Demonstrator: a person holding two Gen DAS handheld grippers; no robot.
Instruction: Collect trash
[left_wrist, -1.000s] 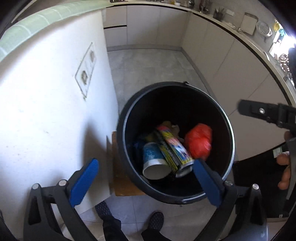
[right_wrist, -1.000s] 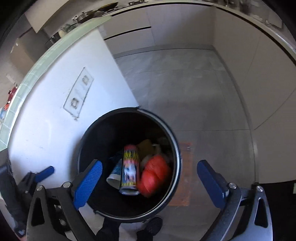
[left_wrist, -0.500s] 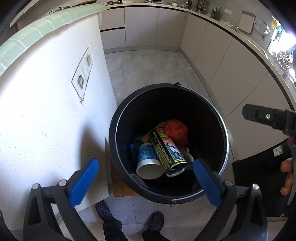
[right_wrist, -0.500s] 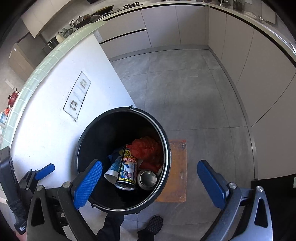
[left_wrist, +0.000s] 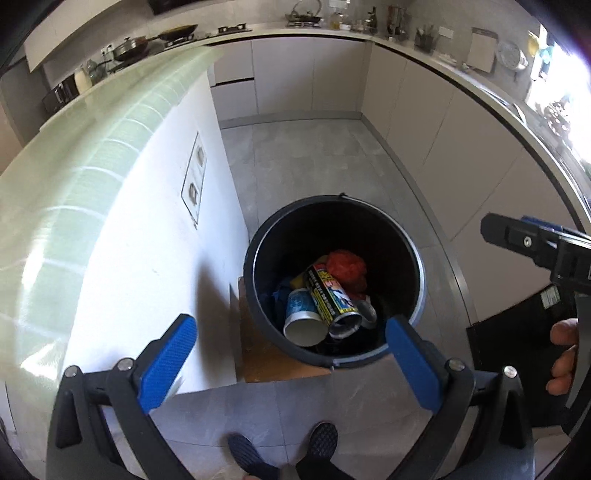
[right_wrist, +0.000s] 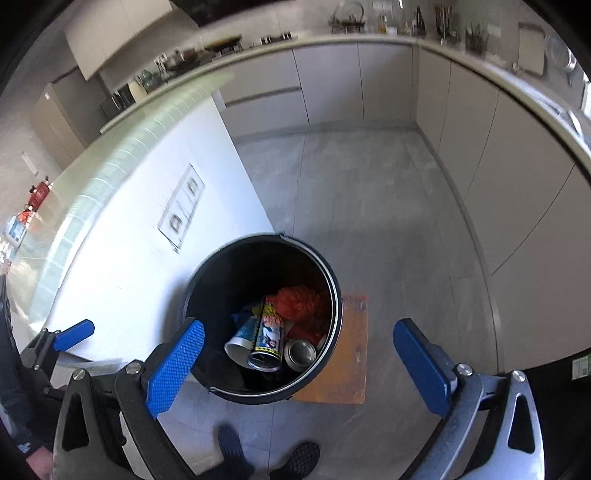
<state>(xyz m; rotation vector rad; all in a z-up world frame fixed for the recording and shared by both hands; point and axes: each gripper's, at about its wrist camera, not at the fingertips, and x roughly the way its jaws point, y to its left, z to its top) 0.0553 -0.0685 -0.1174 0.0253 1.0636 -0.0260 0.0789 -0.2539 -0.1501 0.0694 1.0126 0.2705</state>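
A black bin (left_wrist: 415, 273) (right_wrist: 334, 280) stands on the floor beside a white counter wall. Inside lie a printed can (left_wrist: 328, 291) (right_wrist: 269, 338), a blue-white paper cup (left_wrist: 303, 317) (right_wrist: 242, 338), a crumpled red bag (left_wrist: 347, 266) (right_wrist: 301, 302) and a small tin (right_wrist: 301, 355). My left gripper (left_wrist: 290, 367) is open and empty, high above the bin's near rim. My right gripper (right_wrist: 299, 365) is open and empty, also above the bin. The right gripper shows at the right edge of the left wrist view (left_wrist: 535, 247).
A brown mat (right_wrist: 351, 369) lies under the bin. The white counter wall (left_wrist: 129, 240) with sockets and a green tiled top is at left. Grey cabinets (left_wrist: 424, 122) line the back and right. The person's shoes (left_wrist: 321, 441) are below.
Both grippers have risen and pulled back from the bin, which looks smaller and lower. The red bag has settled among the trash in the bin.
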